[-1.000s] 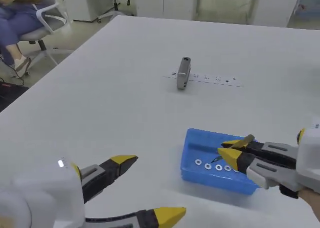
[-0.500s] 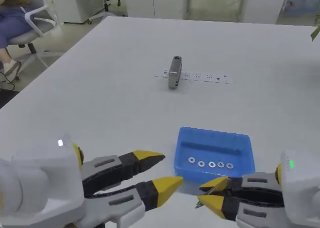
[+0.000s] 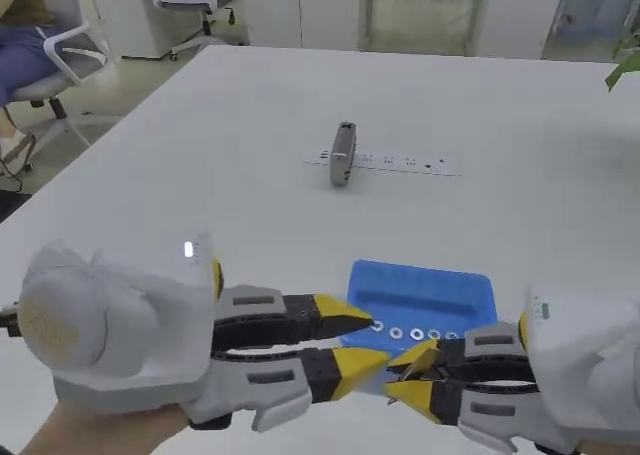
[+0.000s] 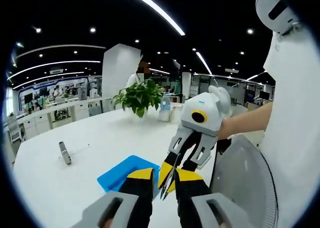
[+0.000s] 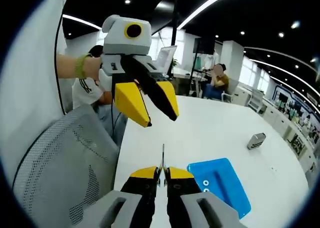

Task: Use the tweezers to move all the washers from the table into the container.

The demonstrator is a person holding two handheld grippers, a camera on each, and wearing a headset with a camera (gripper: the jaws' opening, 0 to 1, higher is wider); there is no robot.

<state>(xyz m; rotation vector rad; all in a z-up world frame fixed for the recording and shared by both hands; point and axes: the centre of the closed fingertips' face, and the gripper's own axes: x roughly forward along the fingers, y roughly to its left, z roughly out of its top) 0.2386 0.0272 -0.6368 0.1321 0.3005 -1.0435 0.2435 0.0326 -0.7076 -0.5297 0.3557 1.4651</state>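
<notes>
The blue container (image 3: 420, 290) sits near the table's front edge with several washers (image 3: 415, 333) in a row inside it. Just in front of it my right gripper (image 3: 410, 373) is shut on thin metal tweezers (image 5: 163, 158), whose tips stick out past its yellow jaws. My left gripper (image 3: 355, 340) is open and faces it from the left, its tips close to the tweezers. In the right gripper view the left gripper (image 5: 161, 122) hangs above the tweezers and the container (image 5: 220, 185) lies to the right. In the left gripper view the right gripper (image 4: 172, 170) points at my own jaws.
A small grey device (image 3: 343, 153) stands on a thin printed strip (image 3: 400, 162) at mid table. Office chairs (image 3: 60, 75) stand beyond the table's left edge. A mesh chair back (image 5: 65, 163) is close behind the grippers.
My right gripper has come out of the container with the tweezers and moved to the near edge. My left gripper has swung right to meet it. The head camera has shifted.
</notes>
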